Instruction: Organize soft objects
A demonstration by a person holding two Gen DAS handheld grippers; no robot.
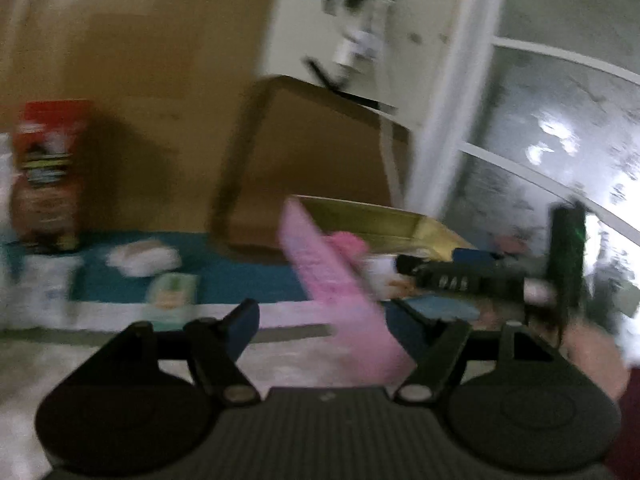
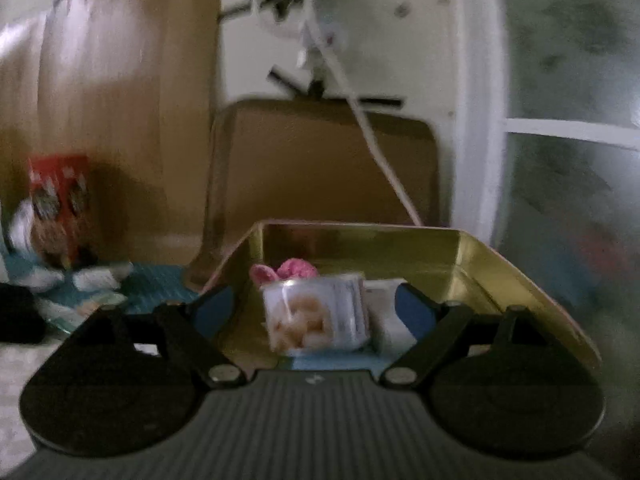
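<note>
Both views are motion-blurred. My left gripper [image 1: 324,316] is open, with a long flat pink pack [image 1: 332,280] lying slantwise between its fingers, touching neither as far as I can tell. My right gripper [image 2: 312,304] is open over the gold tin box [image 2: 500,264], and it shows in the left wrist view [image 1: 460,276] beside the tin [image 1: 384,220]. Inside the tin stand a white tissue pack with a printed picture [image 2: 316,312] and a pink fluffy item [image 2: 296,270] behind it. A white soft bundle [image 1: 144,258] and a small green-white pack [image 1: 172,290] lie on the blue mat [image 1: 240,272].
A red and brown snack bag [image 1: 48,176] stands at the far left against a cardboard wall. A brown board [image 1: 312,160] leans behind the tin. A white plastic packet [image 1: 44,292] lies at the left. A frosted window [image 1: 560,128] is at the right.
</note>
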